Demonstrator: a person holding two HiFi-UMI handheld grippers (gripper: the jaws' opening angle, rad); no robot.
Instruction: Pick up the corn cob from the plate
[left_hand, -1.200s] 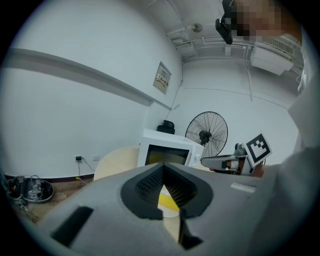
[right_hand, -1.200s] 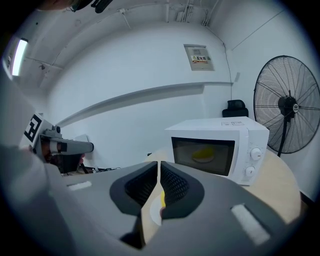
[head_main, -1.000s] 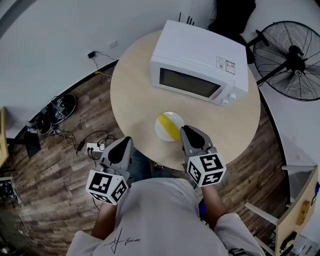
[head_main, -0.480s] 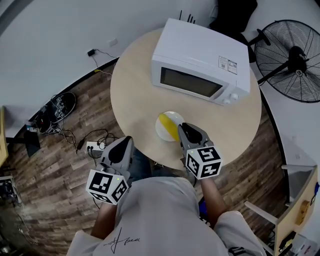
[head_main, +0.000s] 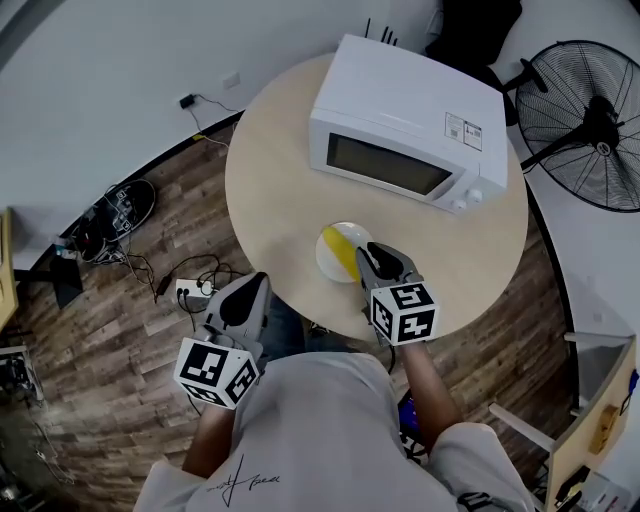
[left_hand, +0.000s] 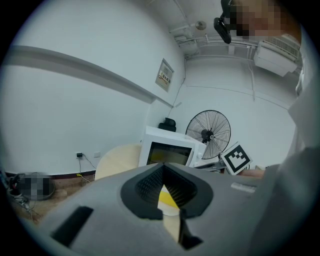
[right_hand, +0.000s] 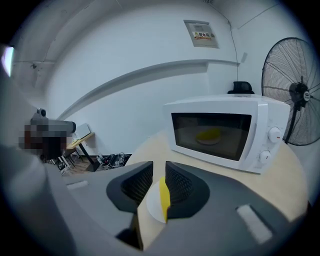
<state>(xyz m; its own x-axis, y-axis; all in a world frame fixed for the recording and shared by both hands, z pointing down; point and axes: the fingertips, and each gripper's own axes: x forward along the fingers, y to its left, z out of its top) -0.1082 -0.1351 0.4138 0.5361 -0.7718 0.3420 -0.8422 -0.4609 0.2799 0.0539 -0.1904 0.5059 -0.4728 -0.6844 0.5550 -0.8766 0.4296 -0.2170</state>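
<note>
The corn cob (head_main: 338, 250) lies on the white plate (head_main: 352, 236) on the round surface (head_main: 270, 190). The right gripper (head_main: 378, 256) is at the plate's edge, its jaws opening a narrow gap, with the cob just ahead and ungripped. Off the surface, the left gripper (head_main: 247, 291) seems to have its jaws together, empty.

The person wears a pale grey short-sleeved T-shirt (head_main: 330, 440) with small dark script. The left gripper (head_main: 255, 282) and right gripper (head_main: 368, 252) are grey shells with black ribbed pads and black-and-white marker cubes. The right gripper's jaws are opening with nothing between them.
</note>
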